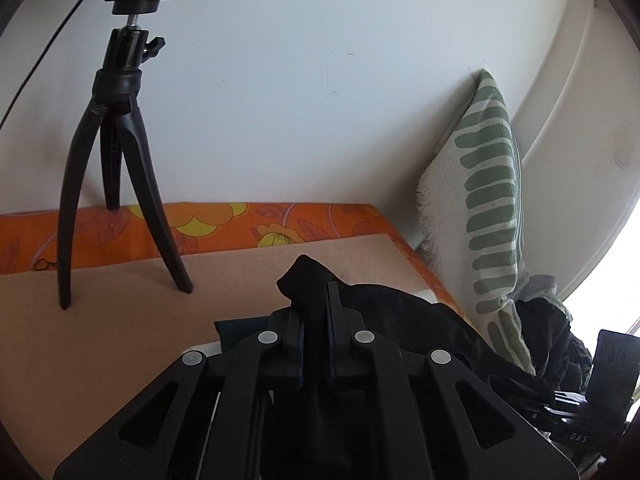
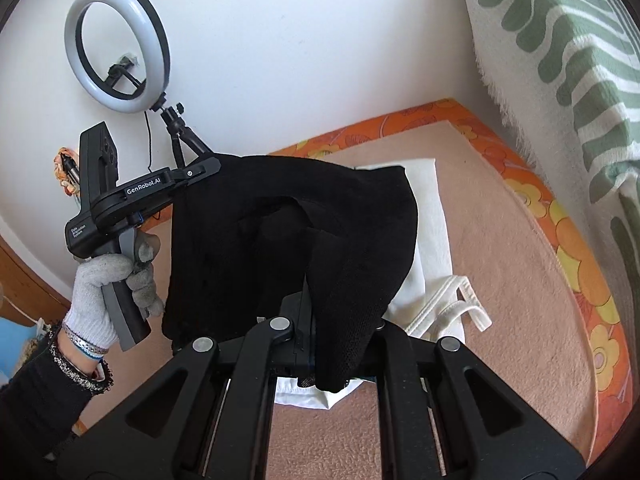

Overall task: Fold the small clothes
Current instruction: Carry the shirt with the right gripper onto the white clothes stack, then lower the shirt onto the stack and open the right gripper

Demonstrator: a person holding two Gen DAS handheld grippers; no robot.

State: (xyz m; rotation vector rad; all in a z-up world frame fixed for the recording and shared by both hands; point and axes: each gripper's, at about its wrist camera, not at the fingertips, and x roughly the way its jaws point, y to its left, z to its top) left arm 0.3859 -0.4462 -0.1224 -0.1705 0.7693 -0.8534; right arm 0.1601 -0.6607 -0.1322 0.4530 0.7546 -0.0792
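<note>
both tools, left tool (image 1: 316, 300) and right tool (image 2: 310, 308), are pinching the black garment (image 2: 288, 236) nearly closed, hanging over the white clothes (image 2: 430, 216); left's thin corner bite is risking slipping, dropping it crumpled.

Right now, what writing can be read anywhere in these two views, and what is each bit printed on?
"GenRobot.AI": side of the left hand-held gripper, seen in the right wrist view.
"Data ... System": small label on that same body; the middle word is too small to read for sure.
"DAS": dark device at the lower right of the left wrist view.
Nothing else legible in either view.
</note>
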